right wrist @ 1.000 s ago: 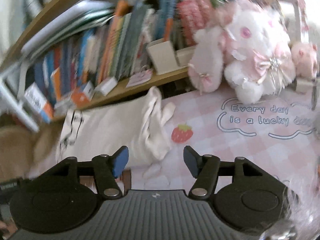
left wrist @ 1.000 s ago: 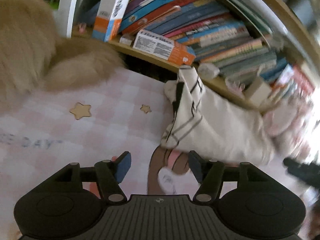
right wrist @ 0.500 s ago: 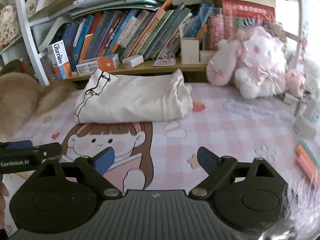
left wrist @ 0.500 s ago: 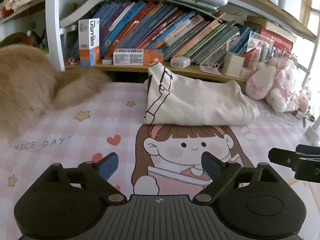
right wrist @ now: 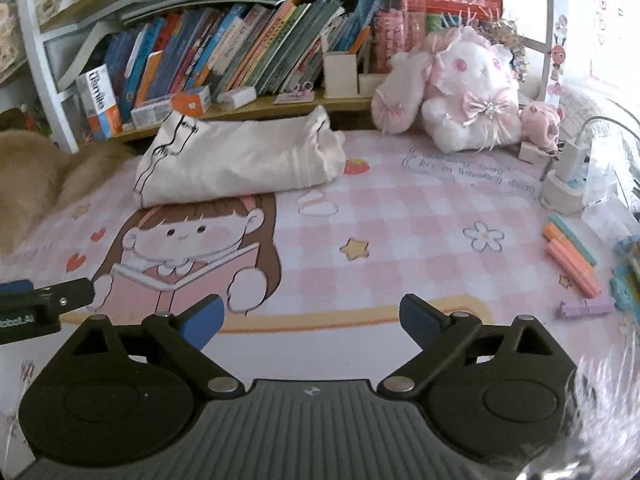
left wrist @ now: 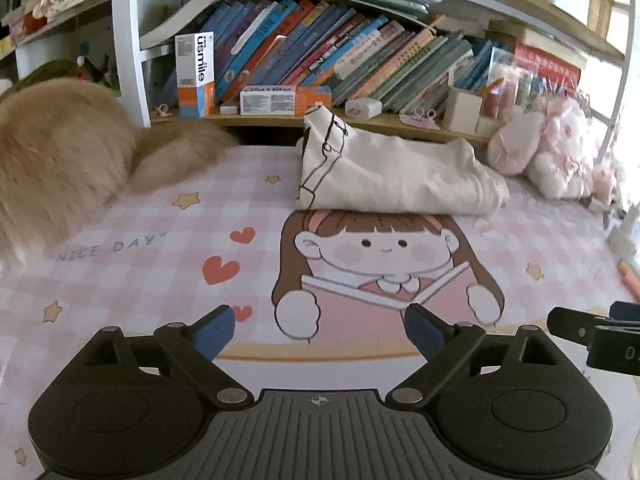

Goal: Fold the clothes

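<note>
left gripper [left wrist: 318, 330] spread wide, nothing between its blue fingertips [left wrist: 214, 330], hanging above the pink checked mat [left wrist: 160, 264] on the bench. right gripper [right wrist: 310, 322] spread wide too, holding nothing, above the same mat, with the tip of the left one poking in at the left edge of its view. just ahead of both, a drawn girl [left wrist: 380, 256] with brown hair and a book, printed on the mat. past her head, the folded cream shirt [left wrist: 396, 180], lying flat in a long bundle at the far side of the mat, black line drawing on its left end, touching the top of the girl's hair. well apart from both grippers. behind the shirt, a low wooden shelf [left wrist: 264, 120] full of leaning books [left wrist: 340, 64], plus an orange and white usmile box [left wrist: 196, 74] standing up. to the left, something tan and furry [left wrist: 60, 160], too blurry to name. to the right, a white and pink plush bunny [right wrist: 468, 92] by the shelf. near the right edge, orange and green markers [right wrist: 570, 254] lying on the mat.
</note>
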